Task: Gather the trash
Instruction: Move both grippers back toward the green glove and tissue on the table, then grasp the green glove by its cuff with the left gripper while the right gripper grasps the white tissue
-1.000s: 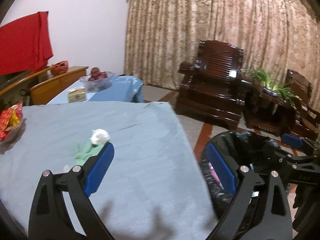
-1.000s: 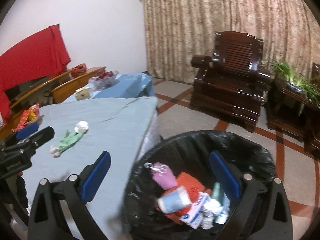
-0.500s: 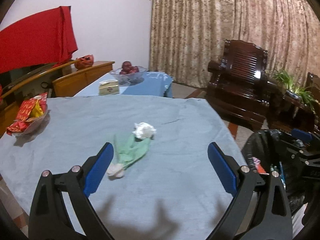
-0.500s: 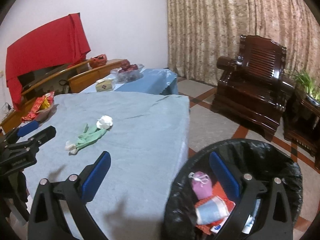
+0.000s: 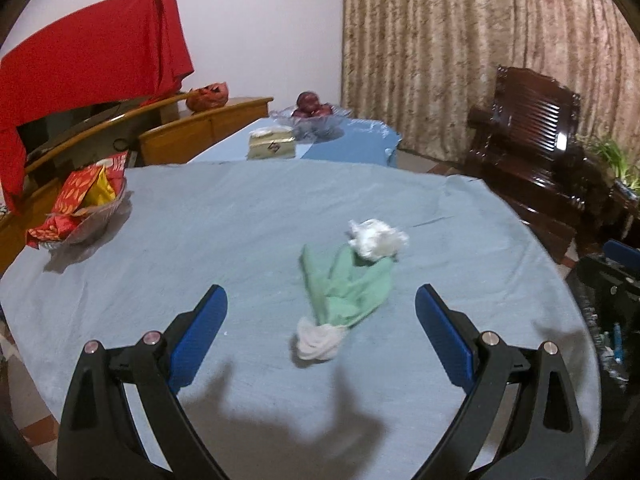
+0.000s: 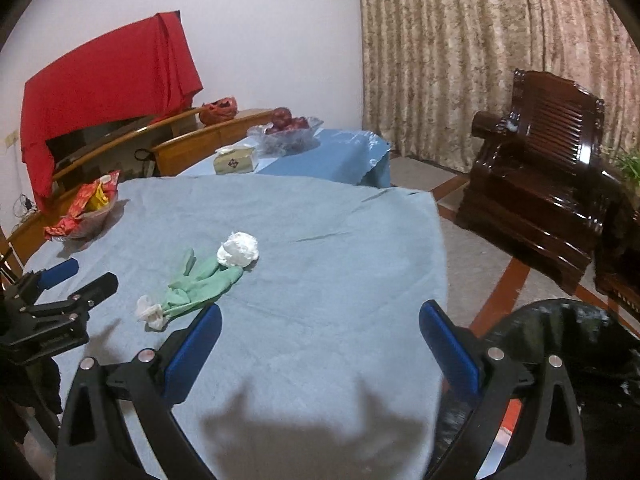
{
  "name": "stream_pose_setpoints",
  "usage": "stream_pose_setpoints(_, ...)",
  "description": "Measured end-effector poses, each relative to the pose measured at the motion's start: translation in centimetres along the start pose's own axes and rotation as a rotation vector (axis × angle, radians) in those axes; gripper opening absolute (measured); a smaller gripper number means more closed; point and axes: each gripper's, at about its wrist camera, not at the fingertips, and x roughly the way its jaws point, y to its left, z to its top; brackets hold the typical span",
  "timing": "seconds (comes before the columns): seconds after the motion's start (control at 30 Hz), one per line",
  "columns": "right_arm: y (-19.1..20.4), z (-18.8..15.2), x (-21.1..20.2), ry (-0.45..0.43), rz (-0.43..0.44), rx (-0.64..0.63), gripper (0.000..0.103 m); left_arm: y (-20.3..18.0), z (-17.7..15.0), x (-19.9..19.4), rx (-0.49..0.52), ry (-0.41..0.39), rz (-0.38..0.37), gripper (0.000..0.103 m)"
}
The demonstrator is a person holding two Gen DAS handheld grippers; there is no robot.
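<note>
My left gripper (image 5: 320, 320) gapes empty, the right gripper (image 6: 320, 332) too. The green rag (image 5: 346, 286) lies at twelve o'clock on the table (image 5: 200, 240), tissue wads (image 5: 376, 238) touching it. All look light and limp; I'd pinch the rag's bunched middle

The left tool (image 5: 320, 308), jaws spread wide and empty, hangs above a blue-covered tabletop (image 5: 224, 232) where a green cloth (image 5: 346, 288) lies between a crumpled white tissue (image 5: 376, 238) and a smaller white wad (image 5: 318, 338), possibly tissue too. A snack bowl (image 5: 86, 208) sits far left.
</note>
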Motion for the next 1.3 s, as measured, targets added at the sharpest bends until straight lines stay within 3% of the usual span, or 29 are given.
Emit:
stream_pose_setpoints(0.33, 1.2, 0.0, 5.0, 0.046, -0.002, 0.004, 0.097, 1.4, -0.8, 5.9, -0.016, 0.086, -0.003, 0.092)
stream_pose_setpoints(0.9, -0.1, -0.3, 8.4, 0.087, -0.021, 0.009, 0.097, -0.3, -2.2, 12.0, -0.005, 0.241, -0.04, 0.091)
stream_pose_setpoints(1.17, -0.2, -0.4, 8.9, 0.1, -0.024, 0.016, 0.097, -1.4, -2.5, 12.5, 0.018, 0.275, -0.136, 0.042)
stream_pose_setpoints(1.3, 0.2, -0.4, 9.0, 0.101, -0.022, 0.009, 0.097, -1.4, -2.6, 12.0, 0.011, 0.264, -0.138, 0.033)
